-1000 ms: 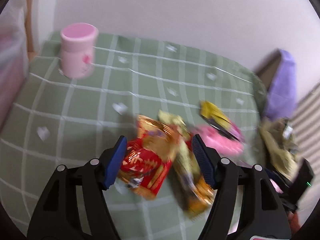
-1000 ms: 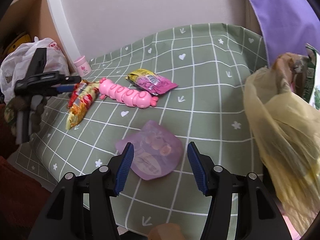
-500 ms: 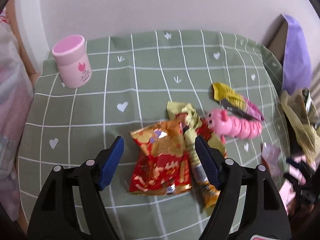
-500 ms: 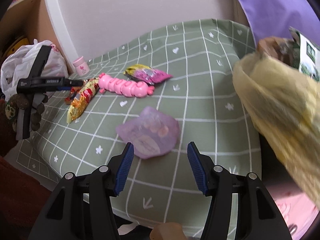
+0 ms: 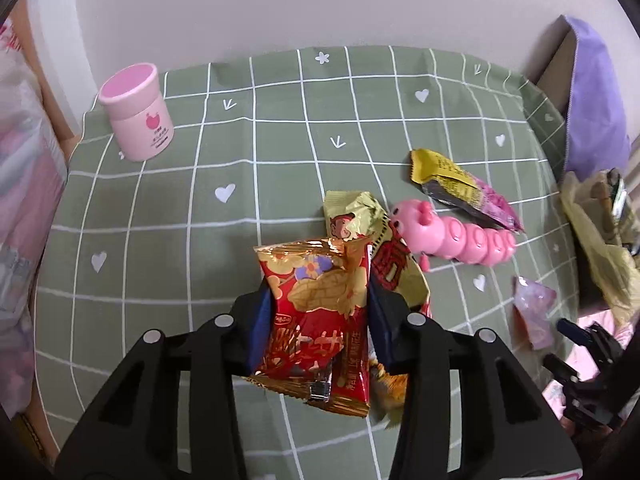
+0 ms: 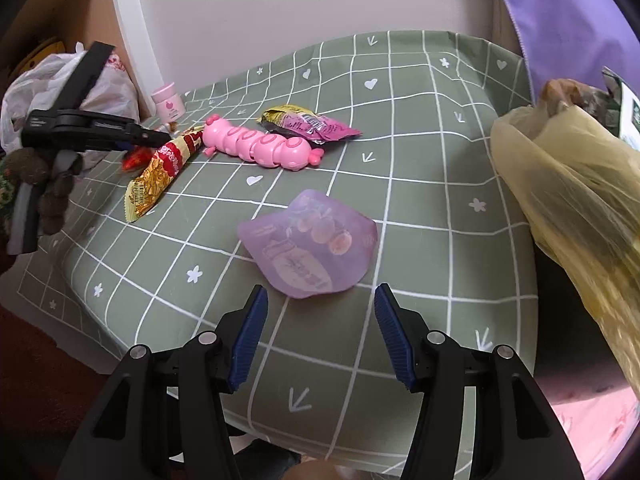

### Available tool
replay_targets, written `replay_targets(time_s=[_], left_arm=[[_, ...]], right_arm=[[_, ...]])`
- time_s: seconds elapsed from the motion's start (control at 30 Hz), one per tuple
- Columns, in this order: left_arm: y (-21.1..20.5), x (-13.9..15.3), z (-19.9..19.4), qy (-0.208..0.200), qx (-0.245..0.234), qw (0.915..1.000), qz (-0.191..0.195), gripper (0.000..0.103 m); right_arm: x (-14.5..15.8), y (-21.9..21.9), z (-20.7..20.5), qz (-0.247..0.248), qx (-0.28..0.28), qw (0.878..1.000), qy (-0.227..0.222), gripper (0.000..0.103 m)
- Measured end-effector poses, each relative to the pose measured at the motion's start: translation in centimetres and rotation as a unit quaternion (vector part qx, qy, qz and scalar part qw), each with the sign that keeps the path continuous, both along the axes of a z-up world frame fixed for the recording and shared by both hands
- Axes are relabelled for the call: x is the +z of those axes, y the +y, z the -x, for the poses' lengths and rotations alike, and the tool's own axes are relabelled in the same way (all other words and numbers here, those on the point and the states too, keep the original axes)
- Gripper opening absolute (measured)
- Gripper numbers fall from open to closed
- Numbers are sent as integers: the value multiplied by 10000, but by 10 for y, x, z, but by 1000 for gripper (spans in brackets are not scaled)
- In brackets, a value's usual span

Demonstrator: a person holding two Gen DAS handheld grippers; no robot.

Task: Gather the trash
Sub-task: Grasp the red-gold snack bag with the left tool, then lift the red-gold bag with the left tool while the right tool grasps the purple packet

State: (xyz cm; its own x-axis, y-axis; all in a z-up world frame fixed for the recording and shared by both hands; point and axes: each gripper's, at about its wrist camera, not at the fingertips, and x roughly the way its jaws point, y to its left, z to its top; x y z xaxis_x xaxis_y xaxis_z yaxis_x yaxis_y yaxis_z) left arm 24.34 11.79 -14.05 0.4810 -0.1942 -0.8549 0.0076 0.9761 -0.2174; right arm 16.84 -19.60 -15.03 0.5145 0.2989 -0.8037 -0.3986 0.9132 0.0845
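- The left gripper (image 5: 316,320) has its 2 blue pads pressed against both sides of the red-and-gold snack packet (image 5: 316,316), which is pinched and bulging between them.
- Half a second ago those pads stood wide of the packet with gaps on both sides; they have since narrowed until they touch it.
- Just at 3 o'clock of that packet, partly under it, lies a long yellow-and-red snack wrapper (image 5: 384,256).
- A pink caterpillar toy (image 5: 452,236) lies at 2 o'clock from the left gripper, with a yellow-and-magenta wrapper (image 5: 464,188) just beyond it.
- A pink jar (image 5: 138,118) stands upright at 11 o'clock, near the far corner of the green checked tablecloth (image 5: 280,152).
- The right gripper (image 6: 318,334) is spread wide and holds nothing; its pads touch no object.
- A crumpled purple pouch (image 6: 308,258) lies on the cloth at 12 o'clock, just ahead of the right fingertips and between their lines.
- Compared with half a second ago, the pouch sits nearer the right pads, and the opening looks unchanged.
- A yellow trash bag (image 6: 576,196) stands at 2 o'clock from the right gripper, at the table's edge, with crumpled waste at its mouth.
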Motion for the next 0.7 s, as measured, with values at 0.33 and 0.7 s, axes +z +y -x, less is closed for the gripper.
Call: replay_targets(time_s=[0.33, 0.7], left_arm=[[19, 33, 34, -334, 72, 9985, 427, 40], [8, 39, 44, -481, -75, 9978, 454, 40]], right_arm=[[11, 16, -24, -4, 270, 9992, -280, 53], [-6, 9, -36, -472, 393, 9976, 326, 53]])
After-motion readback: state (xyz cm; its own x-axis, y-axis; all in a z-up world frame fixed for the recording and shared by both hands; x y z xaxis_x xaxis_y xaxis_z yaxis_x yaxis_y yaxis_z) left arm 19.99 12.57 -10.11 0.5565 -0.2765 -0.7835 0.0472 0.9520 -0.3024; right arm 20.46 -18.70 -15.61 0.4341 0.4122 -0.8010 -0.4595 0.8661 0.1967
